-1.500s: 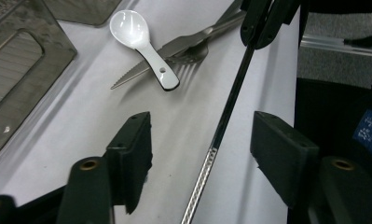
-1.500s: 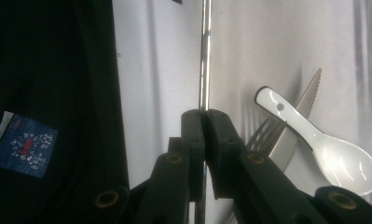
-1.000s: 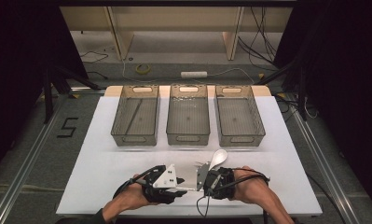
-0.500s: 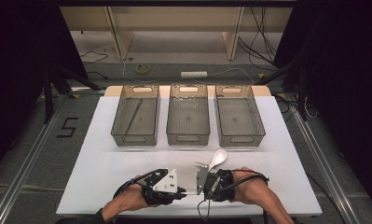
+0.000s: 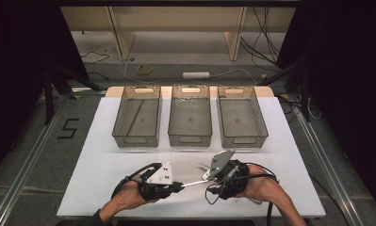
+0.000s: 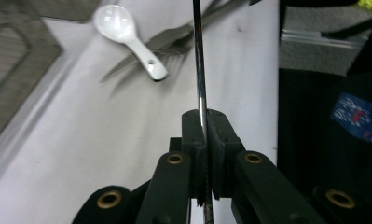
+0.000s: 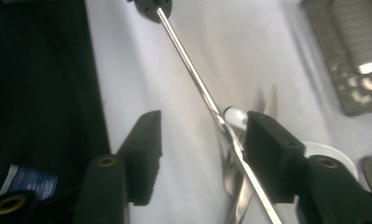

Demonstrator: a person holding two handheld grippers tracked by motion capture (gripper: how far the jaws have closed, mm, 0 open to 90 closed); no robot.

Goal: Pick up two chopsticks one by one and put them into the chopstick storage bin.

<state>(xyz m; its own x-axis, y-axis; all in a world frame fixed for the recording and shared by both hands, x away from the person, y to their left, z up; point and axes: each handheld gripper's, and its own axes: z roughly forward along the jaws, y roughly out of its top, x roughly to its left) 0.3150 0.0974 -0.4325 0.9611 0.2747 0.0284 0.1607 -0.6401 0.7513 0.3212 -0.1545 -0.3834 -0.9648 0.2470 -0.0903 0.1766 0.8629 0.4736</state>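
White worktop (image 5: 105,165), floor mark "5" (image 5: 69,128); left tool (image 5: 176,187) clamped on utensil (image 5: 193,183); right tool (image 7: 200,140) jaws apart, just opened.

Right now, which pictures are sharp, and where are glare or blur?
High view: evenly lit, soft, dark at both sides. Left gripper view: the left claw is sharp, the spoon bright with glare, cutlery behind it blurred. Right gripper view: the rod glints, the bin is blurred.
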